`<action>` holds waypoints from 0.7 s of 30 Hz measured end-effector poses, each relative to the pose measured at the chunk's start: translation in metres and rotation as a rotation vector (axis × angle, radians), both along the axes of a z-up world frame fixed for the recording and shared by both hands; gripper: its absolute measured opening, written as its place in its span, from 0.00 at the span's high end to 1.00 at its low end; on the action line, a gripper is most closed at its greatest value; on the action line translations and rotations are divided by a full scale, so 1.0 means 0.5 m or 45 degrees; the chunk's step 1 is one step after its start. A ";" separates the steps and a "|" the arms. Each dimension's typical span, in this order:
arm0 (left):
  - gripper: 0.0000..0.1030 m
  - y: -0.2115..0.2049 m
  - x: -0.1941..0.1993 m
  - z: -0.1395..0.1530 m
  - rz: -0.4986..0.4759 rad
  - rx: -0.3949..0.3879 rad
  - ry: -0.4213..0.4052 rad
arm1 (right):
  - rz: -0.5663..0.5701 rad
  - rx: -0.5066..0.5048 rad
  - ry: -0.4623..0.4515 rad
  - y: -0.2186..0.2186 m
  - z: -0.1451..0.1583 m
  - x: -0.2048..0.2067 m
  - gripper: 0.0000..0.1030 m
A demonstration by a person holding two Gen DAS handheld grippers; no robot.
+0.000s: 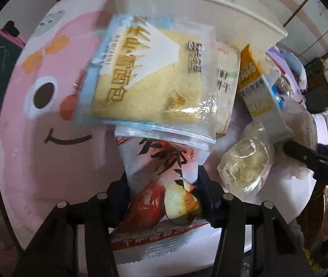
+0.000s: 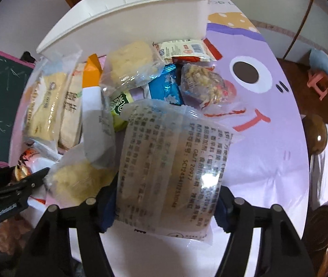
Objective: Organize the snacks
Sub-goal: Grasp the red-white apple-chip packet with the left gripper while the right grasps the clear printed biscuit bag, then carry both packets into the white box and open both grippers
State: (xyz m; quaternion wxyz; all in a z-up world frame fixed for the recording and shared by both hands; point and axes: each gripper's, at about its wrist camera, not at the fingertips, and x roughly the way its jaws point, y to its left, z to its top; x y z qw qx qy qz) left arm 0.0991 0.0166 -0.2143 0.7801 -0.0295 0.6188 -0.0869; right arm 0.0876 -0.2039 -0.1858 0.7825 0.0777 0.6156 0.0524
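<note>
A heap of snack packets lies on a round table in front of a white plastic bin (image 1: 187, 7). My left gripper (image 1: 164, 194) points steeply down, its pads pressing both sides of a red-and-white packet (image 1: 161, 161) with an egg pictured on it. A blue-edged bread packet (image 1: 147, 80) lies across that packet's far end. My right gripper (image 2: 165, 207) is shut on a large clear packet (image 2: 168, 161) printed with dark text, its pads against both edges. Each gripper's finger shows at the side of the other's view: the right gripper (image 1: 314, 159), the left gripper (image 2: 25, 184).
The table cover is pink (image 1: 48, 138) on the left and purple (image 2: 268, 138) on the right, with cartoon faces. An orange-and-white carton (image 1: 256, 87), a pale cake packet (image 1: 244, 164), a blue wrapper (image 2: 166, 87) and a nut snack (image 2: 203, 83) crowd the middle. A wooden chair (image 2: 316, 136) stands at the right.
</note>
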 end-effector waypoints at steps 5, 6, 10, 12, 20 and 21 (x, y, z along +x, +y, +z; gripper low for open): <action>0.51 0.008 -0.034 0.090 -0.057 -0.031 -0.113 | 0.007 0.067 -0.050 -0.015 0.063 -0.022 0.34; 0.51 0.003 -0.037 0.112 -0.076 -0.038 -0.132 | 0.020 0.068 -0.075 -0.009 0.083 -0.027 0.34; 0.51 -0.012 -0.076 0.198 -0.171 -0.040 -0.247 | 0.063 0.089 -0.151 -0.022 0.139 -0.045 0.34; 0.51 -0.026 -0.085 0.230 -0.199 -0.025 -0.309 | 0.084 0.090 -0.194 -0.012 0.164 -0.047 0.34; 0.51 0.003 -0.069 0.348 -0.165 -0.046 -0.471 | 0.139 0.091 -0.310 0.003 0.231 -0.026 0.34; 0.51 0.006 -0.052 0.367 -0.153 -0.041 -0.497 | 0.145 0.085 -0.328 0.003 0.244 -0.013 0.34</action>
